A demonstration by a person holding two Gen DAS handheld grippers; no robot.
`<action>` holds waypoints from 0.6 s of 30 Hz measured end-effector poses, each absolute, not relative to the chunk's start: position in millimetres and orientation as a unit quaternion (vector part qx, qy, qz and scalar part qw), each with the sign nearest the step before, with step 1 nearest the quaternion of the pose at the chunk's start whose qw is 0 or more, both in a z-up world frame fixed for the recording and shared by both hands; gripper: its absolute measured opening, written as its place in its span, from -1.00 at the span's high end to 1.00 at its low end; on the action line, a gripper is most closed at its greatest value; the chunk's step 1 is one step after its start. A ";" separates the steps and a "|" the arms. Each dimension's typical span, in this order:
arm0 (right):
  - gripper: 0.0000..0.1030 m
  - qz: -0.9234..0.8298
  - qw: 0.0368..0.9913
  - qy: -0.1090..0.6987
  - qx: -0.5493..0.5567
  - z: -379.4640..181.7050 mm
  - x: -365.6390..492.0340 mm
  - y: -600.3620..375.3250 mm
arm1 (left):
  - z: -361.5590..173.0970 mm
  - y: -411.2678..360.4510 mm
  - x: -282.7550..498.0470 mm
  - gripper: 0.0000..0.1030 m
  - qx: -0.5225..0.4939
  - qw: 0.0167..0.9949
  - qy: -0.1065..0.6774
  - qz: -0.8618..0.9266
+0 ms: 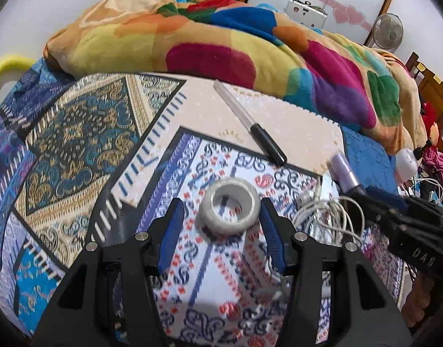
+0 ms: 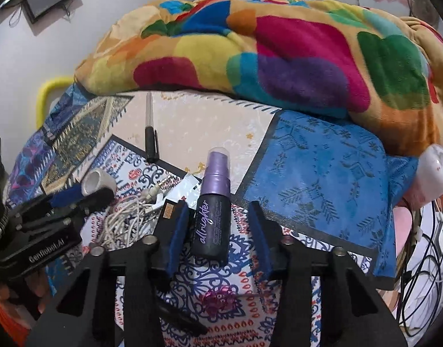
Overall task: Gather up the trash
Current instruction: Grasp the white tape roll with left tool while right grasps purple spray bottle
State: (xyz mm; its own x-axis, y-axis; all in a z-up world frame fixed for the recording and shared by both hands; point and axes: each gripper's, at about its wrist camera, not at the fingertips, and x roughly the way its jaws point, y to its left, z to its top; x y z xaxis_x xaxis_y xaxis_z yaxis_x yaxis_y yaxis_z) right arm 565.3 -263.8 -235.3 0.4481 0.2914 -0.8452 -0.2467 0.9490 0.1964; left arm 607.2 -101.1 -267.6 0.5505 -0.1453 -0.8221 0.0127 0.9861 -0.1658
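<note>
Left gripper (image 1: 221, 217) jaws spread around the tape roll (image 1: 227, 208), right gripper (image 2: 220, 225) jaws spread astride the spray bottle (image 2: 213, 211), neither pinching: both look lined up for pickup.

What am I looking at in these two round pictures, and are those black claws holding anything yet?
Each picture comes from a camera on a hand-held gripper, looking along its two blue-padded fingers. The left gripper straddles a white tape roll on the patterned bedcover; the right pad looks about touching, the left stands clear. The right gripper straddles a purple spray bottle, gaps on both sides. Nothing is gripped. Also there: a pen, tangled white cable, and a colourful blanket behind.
</note>
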 end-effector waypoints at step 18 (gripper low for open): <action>0.53 0.141 0.855 0.498 0.036 -212.7 553.6 -265.0 | -234.9 -101.9 582.9 0.26 -0.055 0.885 0.458 -0.065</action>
State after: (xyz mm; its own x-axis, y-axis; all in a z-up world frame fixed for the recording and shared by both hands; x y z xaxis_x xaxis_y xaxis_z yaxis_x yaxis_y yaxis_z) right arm 553.6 -265.0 -212.7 0.4640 0.2765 -0.8416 -0.2046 0.9578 0.2019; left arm 582.9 -101.9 -234.9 0.5716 -0.1657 -0.8037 0.0657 0.9855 -0.1564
